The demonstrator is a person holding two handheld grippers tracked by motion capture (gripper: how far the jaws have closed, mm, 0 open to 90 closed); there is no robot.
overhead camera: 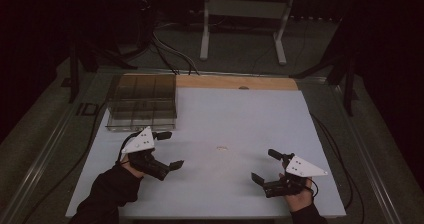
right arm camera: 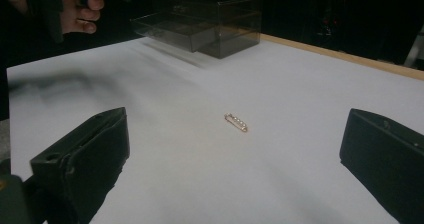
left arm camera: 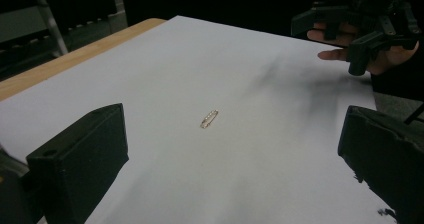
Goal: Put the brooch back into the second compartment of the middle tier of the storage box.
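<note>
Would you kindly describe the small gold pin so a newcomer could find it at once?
Start from the white table sheet, with the clear plastic drawer box at its far left corner. Near the sheet's middle, between the two claws, lies the small gold bar pin, apart from everything: tiny, slim, shiny and studded with pale stones.

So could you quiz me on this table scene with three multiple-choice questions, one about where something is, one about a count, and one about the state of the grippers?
1. Where does the small gold ring lie?
A. on the white sheet between the two grippers
B. inside the clear box
C. in the left gripper's jaws

2. How many clear boxes stand on the table?
A. none
B. one
C. three

3. How do the jaws of the left gripper and right gripper stand?
A. both shut on the ring
B. one shut, one open
C. both open, holding nothing

Answers: 1 A, the ring rests alone on the white sheet. 2 B, a single clear box sits at the far left. 3 C, each gripper view shows wide-spread jaws with the ring beyond them.
</note>
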